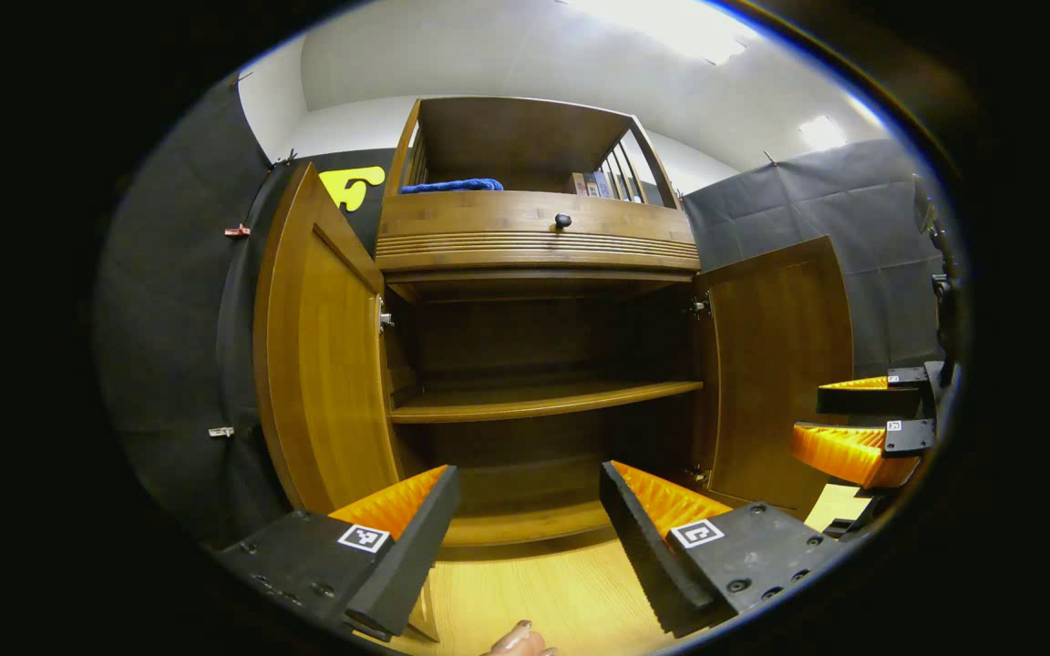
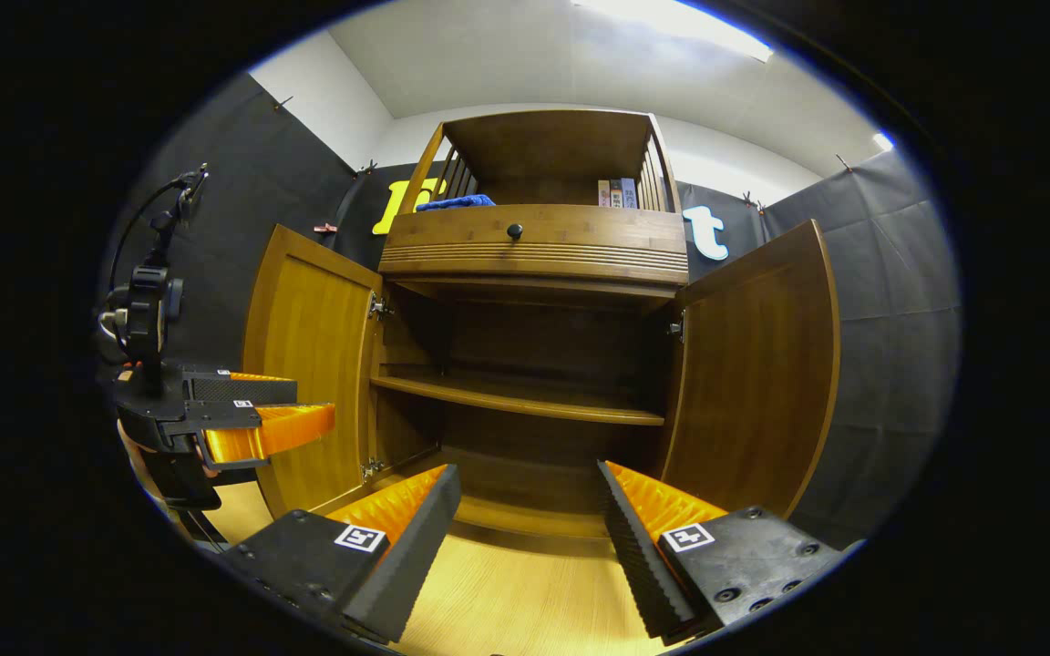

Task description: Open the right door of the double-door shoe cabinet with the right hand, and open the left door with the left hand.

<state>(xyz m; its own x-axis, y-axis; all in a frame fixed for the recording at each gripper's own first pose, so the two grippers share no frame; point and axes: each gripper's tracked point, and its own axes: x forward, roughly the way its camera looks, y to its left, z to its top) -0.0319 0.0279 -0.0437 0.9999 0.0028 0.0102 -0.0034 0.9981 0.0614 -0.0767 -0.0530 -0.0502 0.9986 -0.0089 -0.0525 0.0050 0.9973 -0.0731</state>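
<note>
Here the left gripper (image 1: pixel 530 533) and right gripper (image 2: pixel 530 533) are held low before the cabinet (image 2: pixel 534 246), fingers spread wide and empty, with the left door (image 1: pixel 320 346) and right door (image 2: pixel 753 364) swung open beyond them.

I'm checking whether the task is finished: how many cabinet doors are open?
2. The left door is swung out to the left, the right door out to the right, baring the shelf. Both grippers, left and right, are open and off the doors.
</note>
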